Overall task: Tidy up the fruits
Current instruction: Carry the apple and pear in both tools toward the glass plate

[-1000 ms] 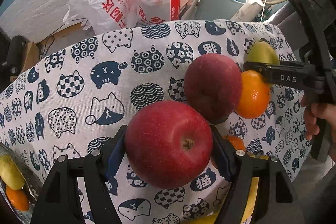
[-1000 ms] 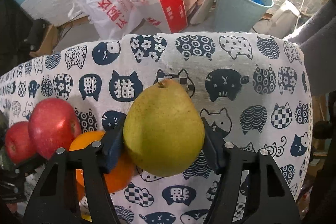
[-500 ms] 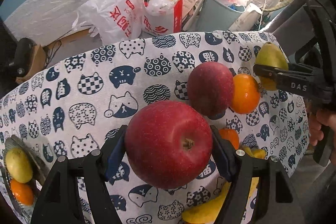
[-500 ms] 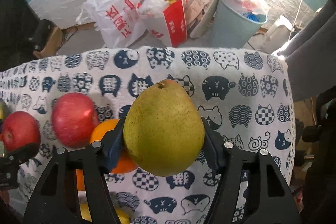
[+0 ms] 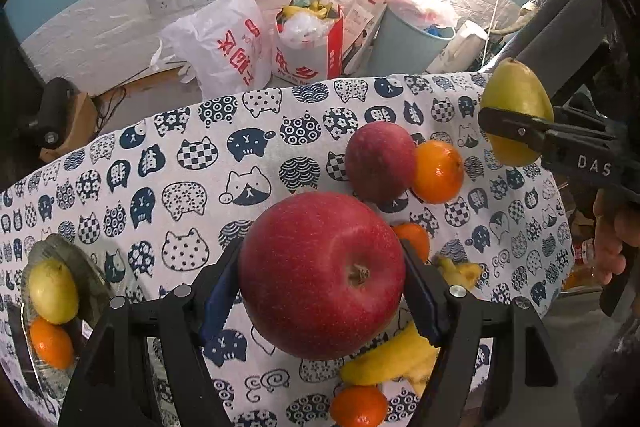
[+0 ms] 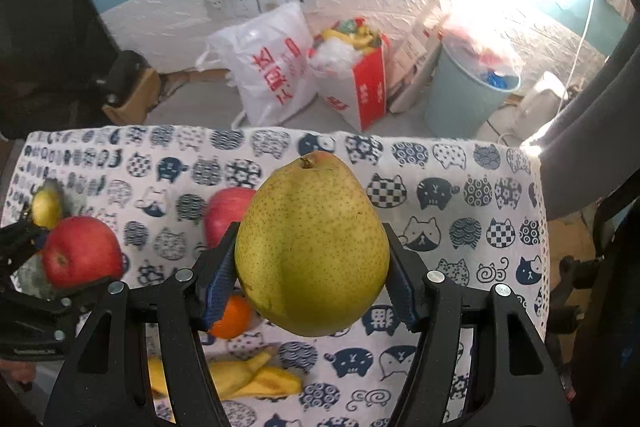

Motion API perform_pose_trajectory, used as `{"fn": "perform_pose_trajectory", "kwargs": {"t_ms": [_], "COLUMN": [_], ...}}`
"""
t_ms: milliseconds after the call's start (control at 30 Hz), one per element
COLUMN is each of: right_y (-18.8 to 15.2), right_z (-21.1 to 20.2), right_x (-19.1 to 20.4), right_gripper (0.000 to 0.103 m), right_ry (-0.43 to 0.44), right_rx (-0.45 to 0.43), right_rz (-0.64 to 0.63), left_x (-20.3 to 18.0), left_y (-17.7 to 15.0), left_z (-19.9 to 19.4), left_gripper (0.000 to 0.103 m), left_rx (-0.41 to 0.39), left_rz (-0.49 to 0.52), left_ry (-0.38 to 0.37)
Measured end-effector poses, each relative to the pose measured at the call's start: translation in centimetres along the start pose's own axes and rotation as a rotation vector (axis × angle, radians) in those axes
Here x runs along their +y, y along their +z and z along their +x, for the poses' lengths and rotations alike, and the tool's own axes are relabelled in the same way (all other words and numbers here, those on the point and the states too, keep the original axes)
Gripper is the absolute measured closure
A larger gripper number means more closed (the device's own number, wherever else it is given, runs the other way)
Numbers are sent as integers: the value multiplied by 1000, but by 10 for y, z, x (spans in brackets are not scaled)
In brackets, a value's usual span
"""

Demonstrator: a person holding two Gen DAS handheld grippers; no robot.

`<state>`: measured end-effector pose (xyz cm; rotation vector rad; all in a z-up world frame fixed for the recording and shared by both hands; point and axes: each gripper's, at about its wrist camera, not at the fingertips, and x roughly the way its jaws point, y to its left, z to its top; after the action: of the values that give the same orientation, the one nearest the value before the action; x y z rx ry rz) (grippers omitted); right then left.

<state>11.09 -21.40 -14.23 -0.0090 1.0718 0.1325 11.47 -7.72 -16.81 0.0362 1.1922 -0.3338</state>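
the left gripper (image 5: 322,279) pinches a red apple (image 5: 322,275) between its blue pads, held above the cat-print tablecloth (image 5: 192,163). the right gripper (image 6: 310,281) pinches a green pear (image 6: 310,247) the same way, stem end away from the camera. the landmark is the glass plate (image 5: 96,275) at the tablecloth's left edge, already holding a pear and an orange. well to its right, loose on the cloth, lie another apple (image 5: 378,161) touching an orange (image 5: 438,171), more oranges and peeled bananas (image 5: 392,357). judging from this, both fruits are bound for the plate; lowering one at a time into the bare part should keep the round fruit from rolling off. beyond the cloth's far edge, on the floor, stand a white plastic bag (image 5: 224,47), a red-and-white bag and a pale blue bin, against a white brick wall with sockets.
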Motion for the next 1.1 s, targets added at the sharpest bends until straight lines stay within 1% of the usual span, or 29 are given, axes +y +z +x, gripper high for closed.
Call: {"fn": "perform_pose_trajectory", "kwargs": {"t_ms": [167, 667, 1100], "right_y": [1, -2, 1], "right_z": [-19, -57, -76], "right_x": [13, 54, 98], "right_gripper": [38, 38, 38], "right_ry": [27, 95, 159], "right_rx": [-34, -99, -134], "right_rz": [-14, -82, -154], "left_x": [1, 20, 47], "left_y": [-7, -24, -45], "left_z": [-17, -70, -95], "left_gripper": [27, 27, 27], "left_rx": [-33, -113, -141], "left_rz": [13, -20, -67], "left_ry": [10, 8, 29]}}
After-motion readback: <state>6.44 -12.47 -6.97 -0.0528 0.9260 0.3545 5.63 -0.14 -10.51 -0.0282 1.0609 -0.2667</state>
